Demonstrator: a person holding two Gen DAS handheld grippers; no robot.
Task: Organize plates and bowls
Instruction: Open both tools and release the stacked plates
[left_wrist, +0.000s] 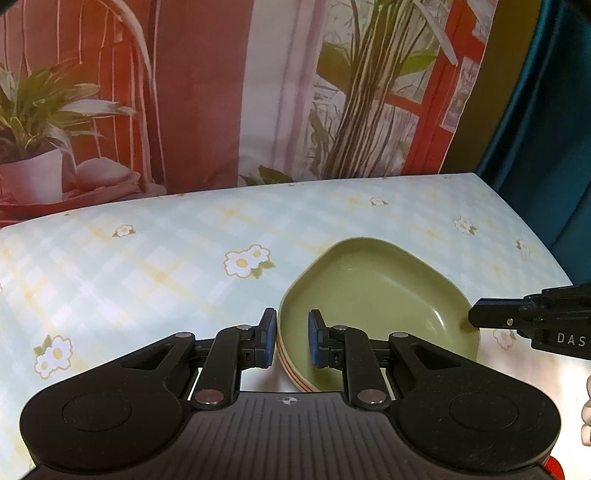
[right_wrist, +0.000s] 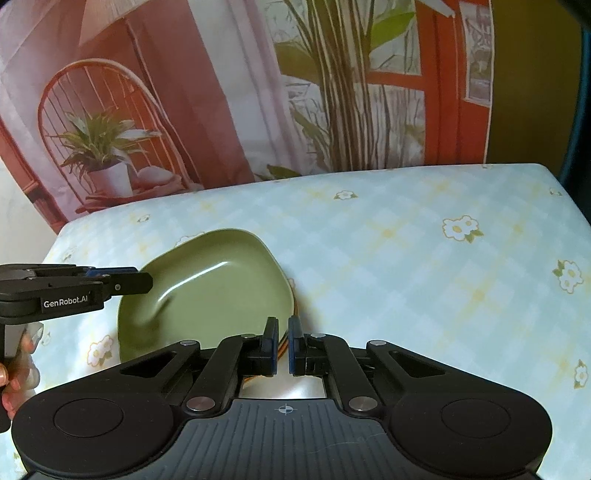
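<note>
Nearest the left wrist camera, the left claw (left_wrist: 291, 338) straddles the near left rim of the green plate (left_wrist: 373, 295), one blue pad outside the rim and one inside; its jaws are clenched on that edge. That plate tops a low stack whose striped edges (left_wrist: 295, 373) show beneath it, resting on the table (left_wrist: 147, 266), which wears a pale checked cloth with daisies. From the stack, open cloth stretches toward nine and ten o'clock. At twelve o'clock, behind the table, hangs a printed backdrop (left_wrist: 207, 92) with a chair, a potted plant and an orange window frame; at two o'clock a dark teal curtain (left_wrist: 546, 129) falls. At three o'clock the right claw (left_wrist: 480, 314) pokes in over the plate's right rim. In the right wrist view its jaws stand almost together at the stack's right edge, with orange rims just behind them; whether the pads pinch a rim cannot be told.
</note>
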